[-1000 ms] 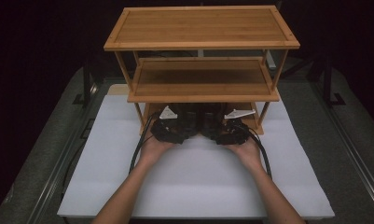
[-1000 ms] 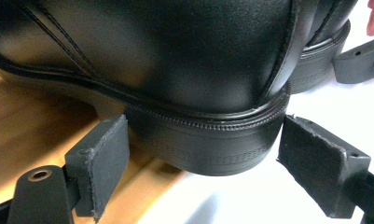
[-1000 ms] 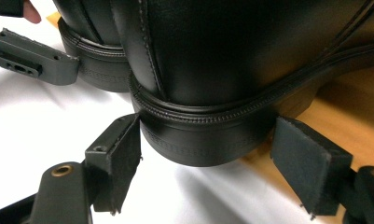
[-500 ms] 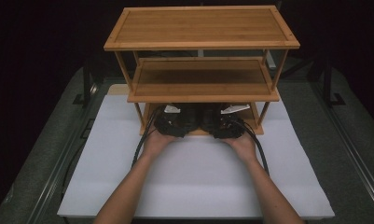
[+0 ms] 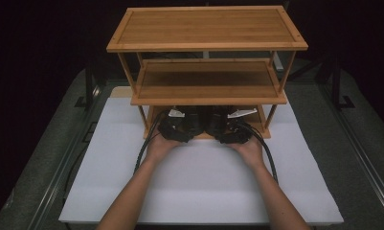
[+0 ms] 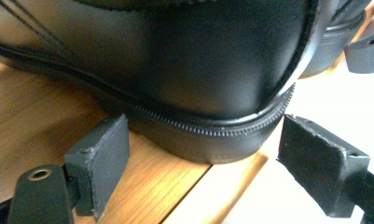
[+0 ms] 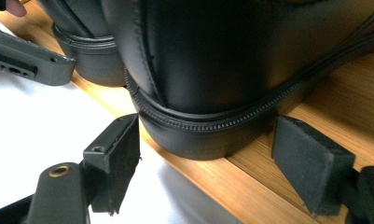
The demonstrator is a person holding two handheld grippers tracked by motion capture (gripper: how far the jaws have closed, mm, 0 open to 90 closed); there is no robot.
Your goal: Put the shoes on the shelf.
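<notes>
A black leather shoe (image 6: 184, 60) stands with its heel at the front edge of the bamboo rack's (image 5: 206, 28) bottom shelf (image 6: 31, 121). My left gripper (image 6: 203, 126) is open, one jaw on each side of that heel and neither touching it. A second black shoe (image 7: 222, 51) stands beside it on the same shelf (image 7: 352, 107). My right gripper (image 7: 208, 123) is open around this heel in the same way. In the high view both grippers, left (image 5: 176, 128) and right (image 5: 230, 129), reach side by side under the middle shelf, which hides the shoes.
The three-tier rack stands at the far side of a white mat (image 5: 204, 182); its top and middle shelves are bare. Each gripper view catches the neighbouring shoe (image 7: 86, 42) and a jaw of the other gripper (image 7: 31, 58). Dark rails run along both table sides.
Both hands have pushed forward toward the rack, carrying the grippers further under the middle shelf and up to the shoe heels.
</notes>
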